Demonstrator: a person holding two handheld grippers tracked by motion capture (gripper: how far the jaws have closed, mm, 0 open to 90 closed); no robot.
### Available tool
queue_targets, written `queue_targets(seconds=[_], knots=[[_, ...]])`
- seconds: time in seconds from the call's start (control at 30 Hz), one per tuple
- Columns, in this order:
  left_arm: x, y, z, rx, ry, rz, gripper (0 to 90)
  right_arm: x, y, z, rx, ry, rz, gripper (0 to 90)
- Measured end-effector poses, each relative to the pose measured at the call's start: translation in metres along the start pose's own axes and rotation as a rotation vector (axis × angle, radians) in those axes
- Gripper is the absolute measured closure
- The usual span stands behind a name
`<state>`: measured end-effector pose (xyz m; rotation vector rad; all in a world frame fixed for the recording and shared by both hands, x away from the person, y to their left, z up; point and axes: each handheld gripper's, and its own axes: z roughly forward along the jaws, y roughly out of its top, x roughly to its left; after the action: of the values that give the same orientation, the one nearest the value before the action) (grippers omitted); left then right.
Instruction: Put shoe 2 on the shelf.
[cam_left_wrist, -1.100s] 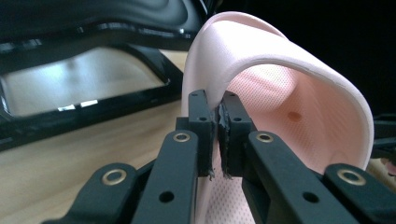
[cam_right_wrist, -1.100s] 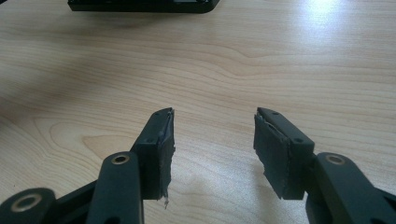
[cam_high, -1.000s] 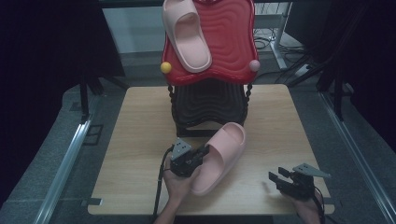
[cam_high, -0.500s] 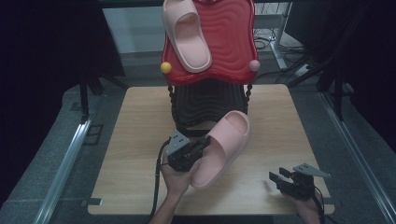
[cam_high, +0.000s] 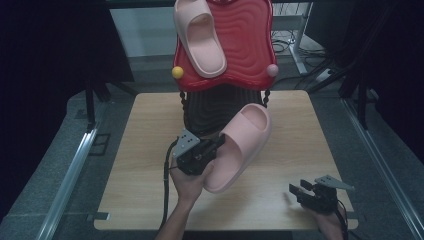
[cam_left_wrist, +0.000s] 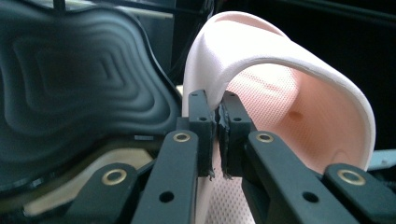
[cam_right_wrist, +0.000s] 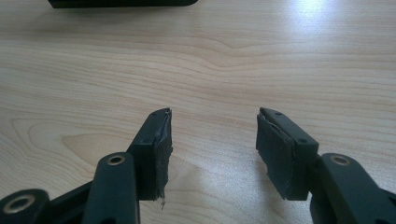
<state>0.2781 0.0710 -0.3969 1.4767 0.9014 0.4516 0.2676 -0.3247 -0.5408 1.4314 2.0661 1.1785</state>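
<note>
Pink and smooth, the slipper (cam_high: 239, 148) that we hold is a thick foam slide with a wide strap and a rounded toe; in the left gripper view (cam_left_wrist: 289, 107) we see a fine mesh texture on its inner sole and one small dent. It hangs in the air above the wooden table (cam_high: 145, 130), tilted, with the toe pointing up toward the rack and the heel low near our left hand (cam_high: 187, 182). The left gripper (cam_high: 216, 143) pinches the edge of the strap, and its jaws are pressed on the foam from both sides.

Compared with half a second ago, the slipper is a little higher and closer to the black lower shelf (cam_high: 210, 107) of the rack, and the left gripper has moved forward with it.

Above, a second pink slipper (cam_high: 200, 37) lies on the red wavy shelf (cam_high: 250, 45), between a yellow ball (cam_high: 177, 72) and a pink ball (cam_high: 272, 70) at the corners.

The right gripper (cam_high: 304, 192) rests near the front right corner of the table, in the same place as before. Its jaws are spread wide with nothing between them, and we see the wood grain in the gap.
</note>
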Motion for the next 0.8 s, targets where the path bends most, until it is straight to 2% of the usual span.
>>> queue_targets(seconds=[0.3,0.5,0.8], knots=[[0.001,0.03,-0.003,-0.049,-0.003,0.013,85.4,0.002,-0.001,0.003,0.002,0.003,-0.001,44.5],[0.001,0.042,-0.002,-0.072,-0.001,0.01,85.4,0.001,-0.001,0.003,0.004,0.001,-0.001,44.5],[0.001,0.057,0.002,-0.081,0.011,0.024,85.5,-0.001,-0.001,0.001,0.0,-0.005,0.01,44.5]])
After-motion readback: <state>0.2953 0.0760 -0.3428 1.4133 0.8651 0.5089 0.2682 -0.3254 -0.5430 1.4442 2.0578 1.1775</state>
